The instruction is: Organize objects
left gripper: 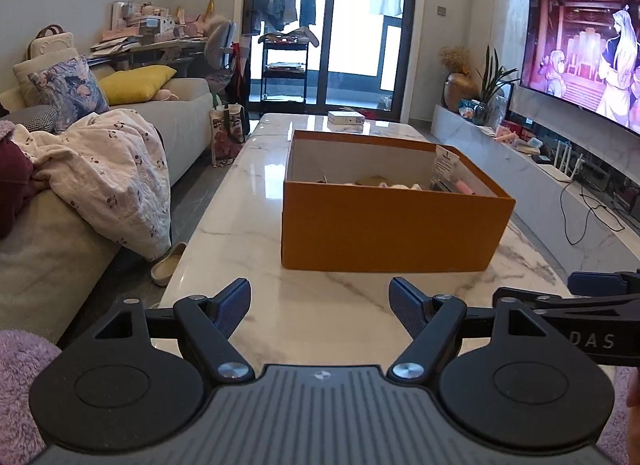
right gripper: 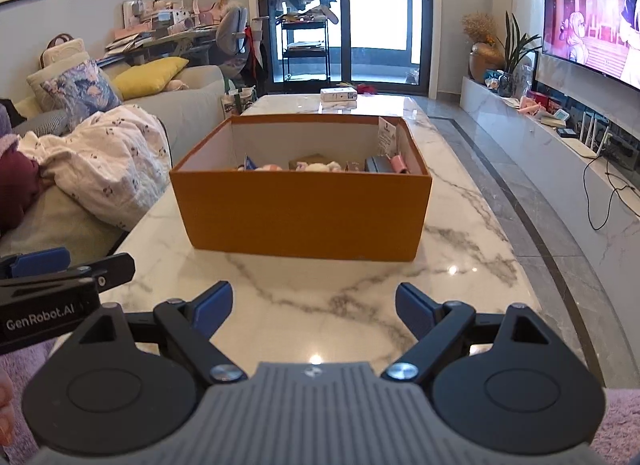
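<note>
1. Two grippers sit nearest the cameras, both short of the orange box [right gripper: 302, 217] and over the near end of the marble table [right gripper: 360, 305]. Left gripper [left gripper: 320, 307]: jaws spread wide, nothing between them. Right gripper [right gripper: 314, 311]: same, released and empty.
2. Each gripper shows at the edge of the other's view, so they hover side by side, near each other, both on the near side of the box.
3. Bare marble lies between the grippers and the box; no loose item visible there.
4. Box stands upright, lid off, about mid-table, its long front wall facing the grippers.
5. Inside the box, low against the bottom: small mixed items [right gripper: 320, 165], pinkish and white soft-looking bits, a dark case toward the right, a paper tag [right gripper: 387, 139] leaning on the right wall. Exact items too small to tell.
6. Handling guess: box is stiff cardboard, likely light, will probably slide easily on glossy marble. Take a wall at the rim with one pad inside and one outside; the near wall is closest. Contents look small and light, and the soft ones should pinch easily.
7. Beyond the box, at the far end of the table: a small white carton [right gripper: 338, 95], well apart from the box. Likely the next thing to tidy; rigid, light, grip across its short sides.
</note>
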`<state>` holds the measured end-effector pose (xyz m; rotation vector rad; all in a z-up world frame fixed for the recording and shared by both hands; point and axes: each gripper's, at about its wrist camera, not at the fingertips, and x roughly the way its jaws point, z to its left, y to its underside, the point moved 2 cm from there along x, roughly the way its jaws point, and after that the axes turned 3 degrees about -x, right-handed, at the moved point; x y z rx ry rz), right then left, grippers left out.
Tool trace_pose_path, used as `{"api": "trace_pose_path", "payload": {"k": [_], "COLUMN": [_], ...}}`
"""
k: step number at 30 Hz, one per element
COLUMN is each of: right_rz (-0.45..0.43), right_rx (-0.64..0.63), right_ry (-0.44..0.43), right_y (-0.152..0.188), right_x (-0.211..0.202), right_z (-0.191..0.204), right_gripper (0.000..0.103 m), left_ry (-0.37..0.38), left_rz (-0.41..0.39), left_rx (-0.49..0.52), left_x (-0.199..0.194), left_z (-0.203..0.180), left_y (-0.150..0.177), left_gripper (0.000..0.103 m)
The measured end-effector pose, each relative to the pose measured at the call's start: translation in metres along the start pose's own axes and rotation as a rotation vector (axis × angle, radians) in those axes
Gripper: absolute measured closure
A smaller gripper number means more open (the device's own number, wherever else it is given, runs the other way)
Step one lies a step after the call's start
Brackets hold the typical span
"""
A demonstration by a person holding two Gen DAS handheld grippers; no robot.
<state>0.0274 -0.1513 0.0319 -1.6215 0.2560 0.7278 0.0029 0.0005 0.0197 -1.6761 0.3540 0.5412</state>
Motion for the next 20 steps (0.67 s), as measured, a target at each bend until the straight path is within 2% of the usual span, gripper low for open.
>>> {"api": "trace_pose_path", "payload": {"k": [20], "right_rz": [0.033], "right_rx": [0.013], "right_ry": [-0.005], "right_y": [0.012], "right_x": [0.005], "right_z": [-0.001], "right_gripper": [0.014], "left_ry": [0.007], "left_rz": [0.015], "left_rx": [0.009], "left_x": [0.001], "left_z": [-0.005], "left_y": [0.007], "left_gripper": [0.013]}}
